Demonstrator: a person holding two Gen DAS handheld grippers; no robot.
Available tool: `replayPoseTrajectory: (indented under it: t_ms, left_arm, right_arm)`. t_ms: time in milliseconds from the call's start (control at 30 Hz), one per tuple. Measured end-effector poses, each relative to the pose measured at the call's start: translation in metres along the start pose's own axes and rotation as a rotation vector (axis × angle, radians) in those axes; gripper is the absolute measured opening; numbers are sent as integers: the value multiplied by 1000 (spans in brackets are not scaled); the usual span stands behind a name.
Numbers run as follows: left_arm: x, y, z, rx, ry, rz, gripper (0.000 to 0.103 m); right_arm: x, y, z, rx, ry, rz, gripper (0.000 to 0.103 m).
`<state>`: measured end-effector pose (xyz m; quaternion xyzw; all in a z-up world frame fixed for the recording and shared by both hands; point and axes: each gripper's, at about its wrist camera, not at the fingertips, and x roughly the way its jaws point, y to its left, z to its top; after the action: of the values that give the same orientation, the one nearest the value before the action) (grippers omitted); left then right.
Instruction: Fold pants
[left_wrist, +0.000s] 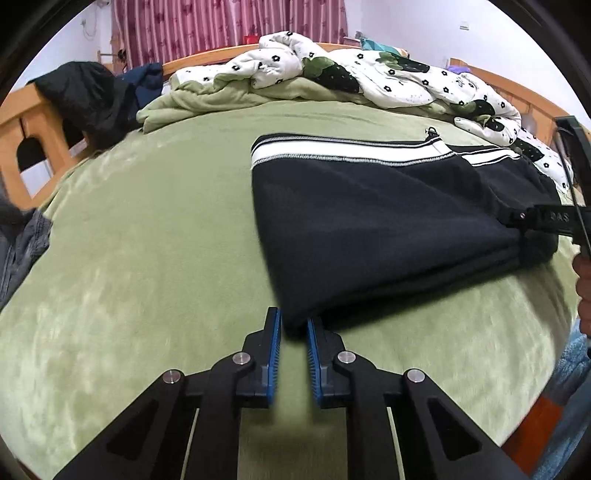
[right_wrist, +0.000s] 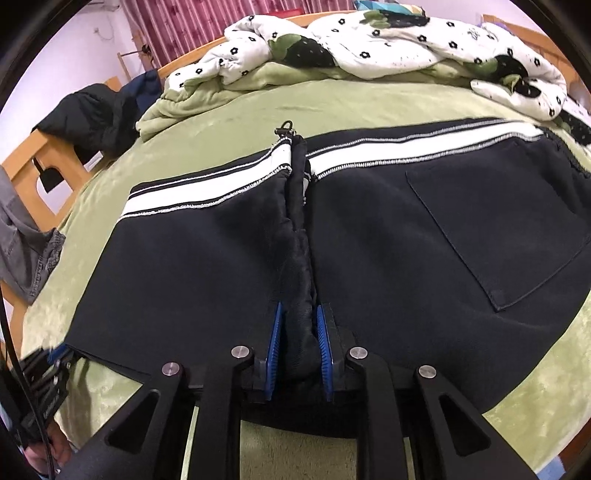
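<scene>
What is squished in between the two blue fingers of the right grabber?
A bunched ridge of the dark pants sits between the blue fingers of the right gripper, seen in the right wrist view.

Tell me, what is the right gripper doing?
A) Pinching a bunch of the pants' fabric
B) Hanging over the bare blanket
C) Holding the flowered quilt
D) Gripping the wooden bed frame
A: in the right wrist view the right gripper has its blue pads on either side of a bunched ridge of the dark pants, which lie on the green blanket.
</scene>
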<state>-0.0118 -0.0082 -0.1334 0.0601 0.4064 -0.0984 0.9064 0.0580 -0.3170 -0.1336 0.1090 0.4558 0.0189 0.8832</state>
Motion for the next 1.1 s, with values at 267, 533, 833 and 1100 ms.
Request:
replayPoseTrajectory:
  t_ms: [267, 533, 833, 1100]
  left_arm:
    - [-27, 15, -8, -142, 42, -25, 48]
    - [-46, 10, 47, -105, -43, -11, 71]
    - [15, 16, 78, -77, 23, -24, 71]
    - [81, 44, 100, -162, 112, -85, 71]
  right_arm:
    - [-48, -20, 20, 21, -57, -8, 26]
    - [-120, -130, 70, 136, -194, -214, 58]
    - [-92, -254, 71, 334, -142, -253, 59]
    - [-34, -312, 78, 464, -107, -205, 59]
